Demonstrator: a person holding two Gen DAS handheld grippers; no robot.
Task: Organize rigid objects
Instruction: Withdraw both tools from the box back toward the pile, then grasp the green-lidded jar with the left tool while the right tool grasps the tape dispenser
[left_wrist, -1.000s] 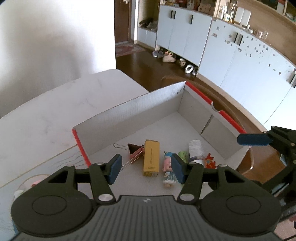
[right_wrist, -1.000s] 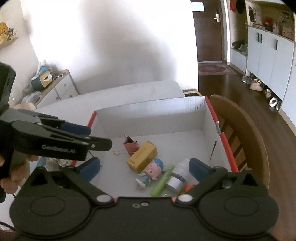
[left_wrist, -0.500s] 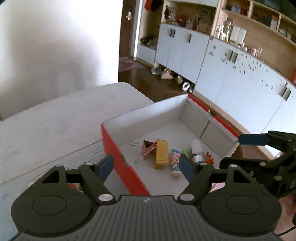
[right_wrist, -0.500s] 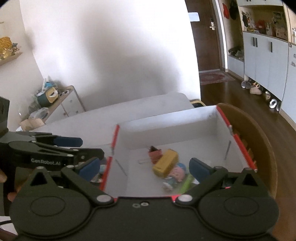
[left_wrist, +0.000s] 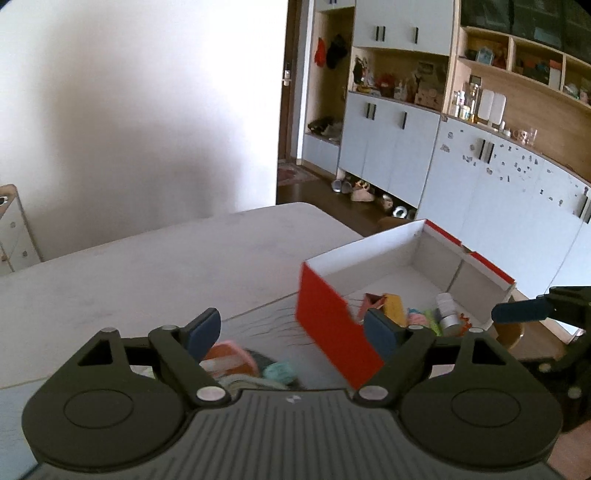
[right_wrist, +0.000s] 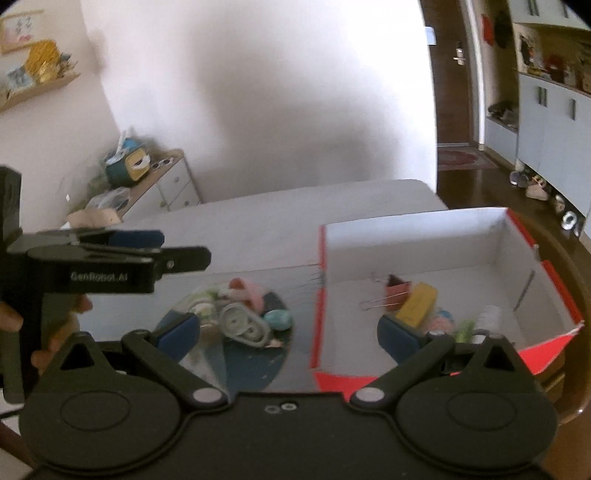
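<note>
A red cardboard box (right_wrist: 424, 236) with a white inside stands on the table's right side; it also shows in the left wrist view (left_wrist: 332, 325). Inside lie a pink binder clip (right_wrist: 397, 291), a yellow box (right_wrist: 417, 302), a small doll (right_wrist: 443, 317), a green item and a white bottle (right_wrist: 487, 317). Left of the box lies a pile of small objects (right_wrist: 240, 314), among them a pink one (left_wrist: 229, 360) and a teal one (left_wrist: 280, 371). My left gripper (left_wrist: 288, 332) is open and empty above the pile. My right gripper (right_wrist: 288, 332) is open and empty, straddling the box's left wall.
The white table (left_wrist: 147, 266) stretches to the far wall. A wooden chair (right_wrist: 576, 280) stands behind the box on the right. White cabinets (left_wrist: 480, 177) line the right wall. A low drawer unit (right_wrist: 162, 184) with clutter stands at the back left.
Both grippers have pulled back and swung left, away from the inside of the box. The left gripper's jaws have opened wider. The pile of objects left of the box has come into view.
</note>
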